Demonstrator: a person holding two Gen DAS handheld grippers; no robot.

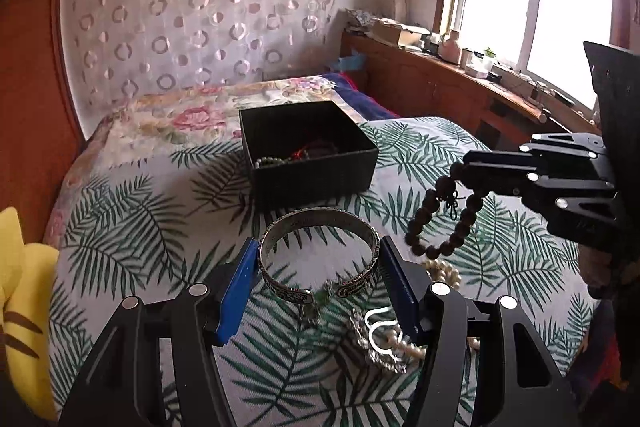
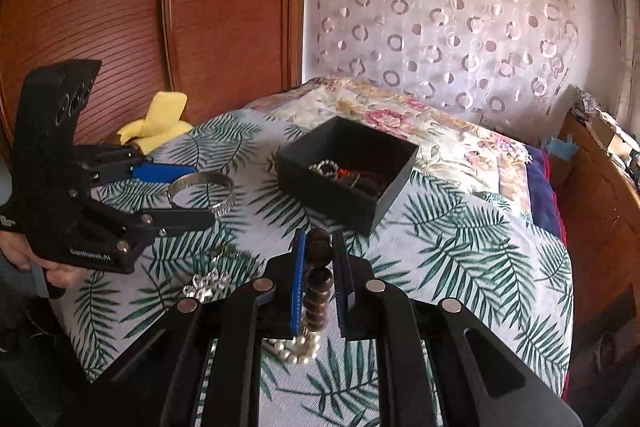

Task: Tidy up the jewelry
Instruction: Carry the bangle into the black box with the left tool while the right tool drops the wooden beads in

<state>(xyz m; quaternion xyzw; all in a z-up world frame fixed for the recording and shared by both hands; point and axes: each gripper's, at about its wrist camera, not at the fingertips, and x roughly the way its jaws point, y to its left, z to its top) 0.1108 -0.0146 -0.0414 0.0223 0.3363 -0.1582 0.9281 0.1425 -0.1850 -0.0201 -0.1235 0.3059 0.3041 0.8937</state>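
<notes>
My left gripper [image 1: 319, 247] is shut on a silver cuff bangle [image 1: 276, 273] and holds it above the bed, in front of an open black box [image 1: 312, 171]. The box holds several beaded pieces. My right gripper [image 2: 319, 239] is shut on a dark wooden bead bracelet [image 2: 318, 287], which hangs from its jaws to the right of the box [image 2: 340, 199]. In the left wrist view the right gripper [image 1: 466, 167] shows with the bracelet [image 1: 434, 247] dangling. The bangle [image 2: 202, 185] shows in the left gripper [image 2: 200, 193]. A pearl bracelet [image 2: 298, 349] and a crystal piece [image 2: 206, 285] lie on the bedspread.
The leaf-print bedspread [image 1: 160, 211] covers the bed. A yellow plush toy [image 2: 158, 123] lies at its left edge by a wooden wardrobe [image 2: 160, 7]. A wooden ledge with small items [image 1: 460, 67] runs under the window at the right. Pearls and a crystal piece [image 1: 384, 347] lie below the left gripper.
</notes>
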